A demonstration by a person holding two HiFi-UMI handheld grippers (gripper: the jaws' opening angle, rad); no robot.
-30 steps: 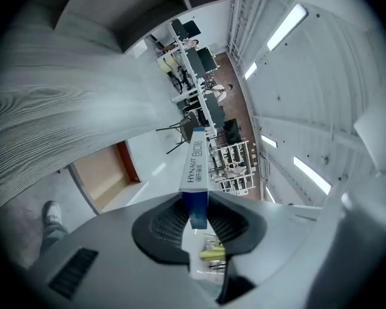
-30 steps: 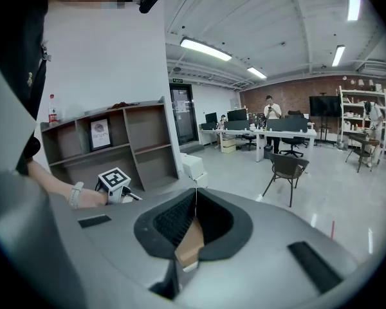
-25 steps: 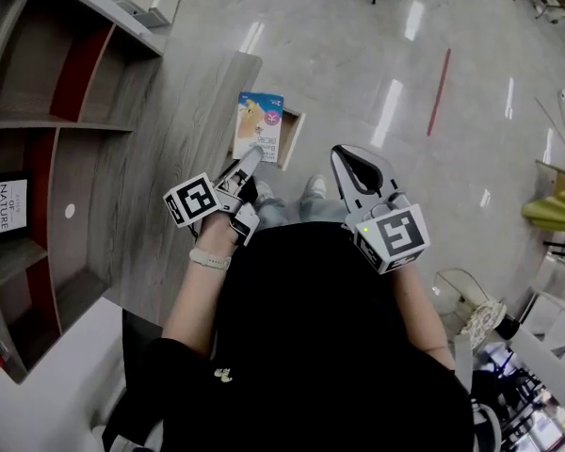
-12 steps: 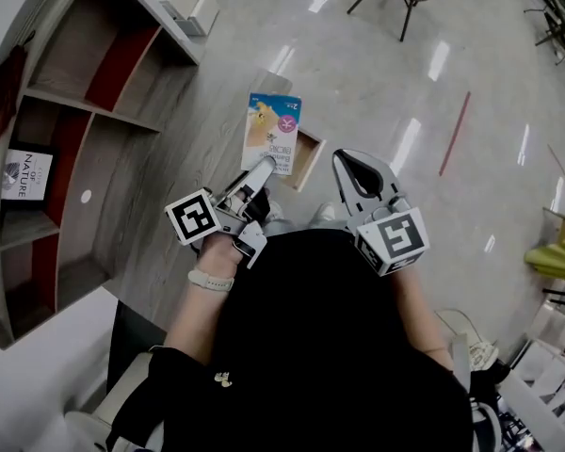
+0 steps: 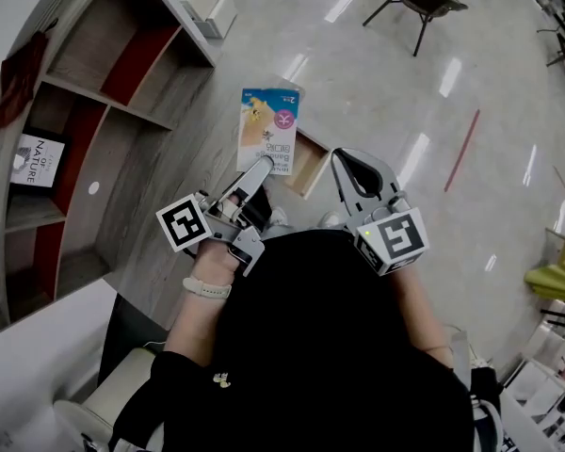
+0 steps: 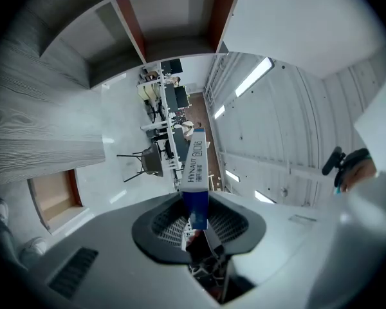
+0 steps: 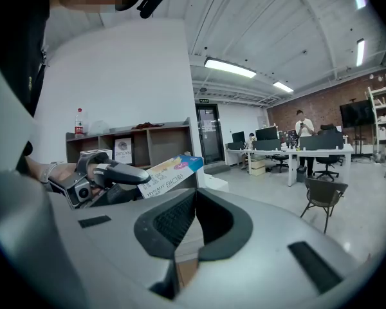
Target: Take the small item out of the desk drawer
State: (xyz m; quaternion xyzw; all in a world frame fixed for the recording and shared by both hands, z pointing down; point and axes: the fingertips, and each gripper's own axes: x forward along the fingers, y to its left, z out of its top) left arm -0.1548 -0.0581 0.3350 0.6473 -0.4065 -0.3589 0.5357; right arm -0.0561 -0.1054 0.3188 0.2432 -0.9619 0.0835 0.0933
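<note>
The left gripper (image 5: 262, 166) is holding the small box (image 5: 269, 126) by its lower end, its fingers partly closed and pressing on the box's two broad faces, as the left gripper view is showing with the carton edge-on between the pads. The box is standing clear above the open drawer (image 5: 311, 163), which is jutting out from the front of the counter (image 5: 160, 182), so the taking-out step is looking all but done and the carry-away is in hand. The right gripper (image 5: 350, 163) is hanging just beside, over the drawer's far side, its fingers drawn together with nothing between them. The next move is probably calling for a steady grip, since the carton is sticking out well beyond the pads and could tip, and for a clear spot on the counter to set it down. The box and the left gripper are covering most of the drawer's inside in the head view, so whether anything else is lying in there is not showing. The person's torso is blocking the lower part of that view, and the small print on the box's face is too fine to read.
</note>
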